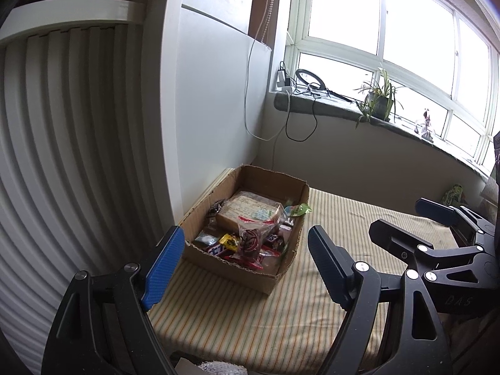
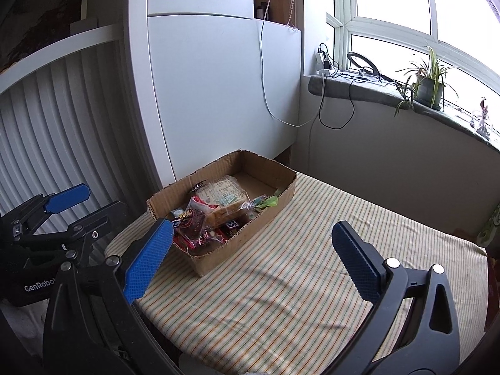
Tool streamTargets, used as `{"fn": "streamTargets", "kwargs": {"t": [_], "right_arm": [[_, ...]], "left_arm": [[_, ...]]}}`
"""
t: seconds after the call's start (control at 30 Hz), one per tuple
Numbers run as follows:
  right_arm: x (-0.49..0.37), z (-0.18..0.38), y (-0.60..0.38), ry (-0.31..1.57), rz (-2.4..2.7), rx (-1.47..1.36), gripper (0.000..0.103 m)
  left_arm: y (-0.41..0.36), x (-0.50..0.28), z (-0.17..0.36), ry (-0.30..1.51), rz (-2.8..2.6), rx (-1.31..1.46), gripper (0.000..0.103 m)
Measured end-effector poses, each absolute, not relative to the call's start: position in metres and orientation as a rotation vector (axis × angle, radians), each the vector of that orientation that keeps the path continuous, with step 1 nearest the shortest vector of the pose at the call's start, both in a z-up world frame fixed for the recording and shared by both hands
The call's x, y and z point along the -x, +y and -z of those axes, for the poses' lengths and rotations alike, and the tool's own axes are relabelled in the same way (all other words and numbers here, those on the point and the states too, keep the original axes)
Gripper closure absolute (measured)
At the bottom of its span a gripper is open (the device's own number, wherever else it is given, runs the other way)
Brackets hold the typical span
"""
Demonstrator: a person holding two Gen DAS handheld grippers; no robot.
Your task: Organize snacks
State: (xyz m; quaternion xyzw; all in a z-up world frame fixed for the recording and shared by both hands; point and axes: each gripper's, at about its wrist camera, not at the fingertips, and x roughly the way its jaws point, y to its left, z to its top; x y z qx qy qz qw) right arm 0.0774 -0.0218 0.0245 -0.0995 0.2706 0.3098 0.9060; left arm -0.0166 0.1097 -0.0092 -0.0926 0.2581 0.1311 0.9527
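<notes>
Left gripper (image 1: 240,265), right gripper (image 2: 253,262) spread, empty — snacks (image 2: 200,218) in box (image 2: 268,215); likely next: reach, pick.

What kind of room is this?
Probably a bedroom at home: a striped mattress sits under a big window, with a potted plant on the sill and a box of snacks.

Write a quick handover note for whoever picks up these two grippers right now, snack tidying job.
Left gripper: open, empty.
Right gripper: open, empty.
Both are short of the cardboard box, touching nothing.
Snacks: all those visible lie in the box on the striped cloth, with a wrapped sandwich among them.
Done: none visible loose on the cloth.
Left: possibly tidy the pile inside; otherwise looks finished.
</notes>
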Motion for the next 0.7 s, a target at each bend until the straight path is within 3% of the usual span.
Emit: {"fn": "streamTargets", "kwargs": {"t": [0.7], "right_arm": [[-0.0811,-0.0237,-0.0214,0.569,-0.639,0.193,0.0]], "left_arm": [[0.1063,0.0172,0.0082,0.522,-0.27,0.195,0.022]]}}
